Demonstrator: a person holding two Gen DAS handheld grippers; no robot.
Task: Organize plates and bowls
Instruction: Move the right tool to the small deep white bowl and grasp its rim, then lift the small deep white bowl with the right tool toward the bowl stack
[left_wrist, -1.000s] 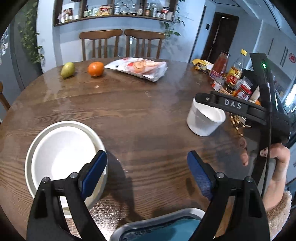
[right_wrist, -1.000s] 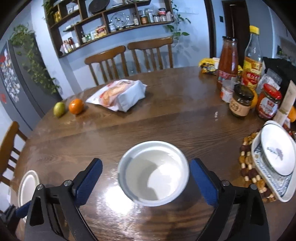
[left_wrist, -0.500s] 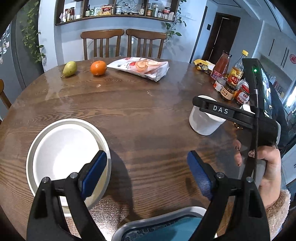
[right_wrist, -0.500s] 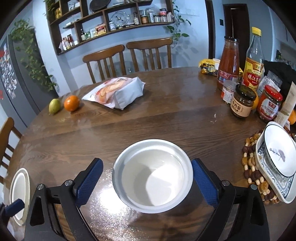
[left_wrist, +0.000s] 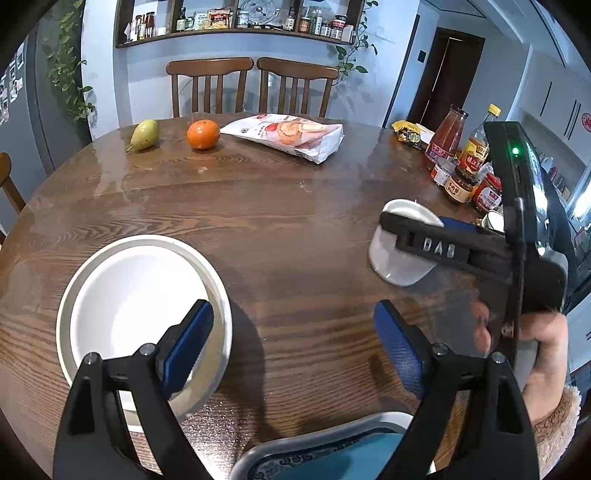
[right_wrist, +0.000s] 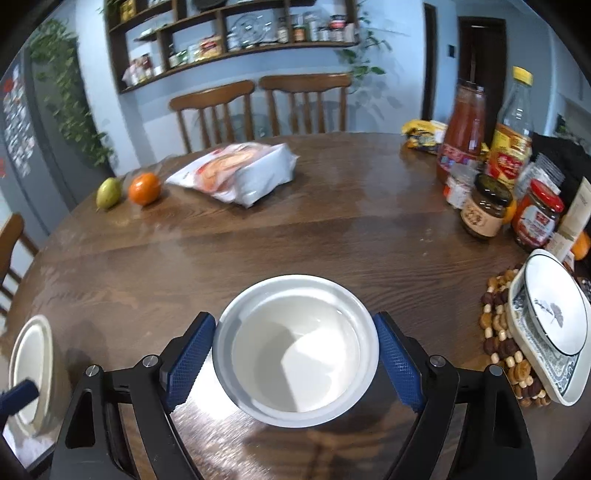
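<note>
Tabletop: right claw (right_wrist: 295, 354) wide around bowl (right_wrist: 295, 350)

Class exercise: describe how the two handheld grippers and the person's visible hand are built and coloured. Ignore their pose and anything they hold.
Each gripper, the left gripper and the right gripper, has black triangular finger arms with silver pivot bolts and blue textured pads. From the left wrist view, the right gripper's black body shows raised letters "DAS" and a green indicator light. The right hand is bare, with a fuzzy tan cuff.

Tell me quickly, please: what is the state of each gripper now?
Left gripper: open, holding nothing.
Right gripper: open around the white bowl, not yet gripping it.
</note>
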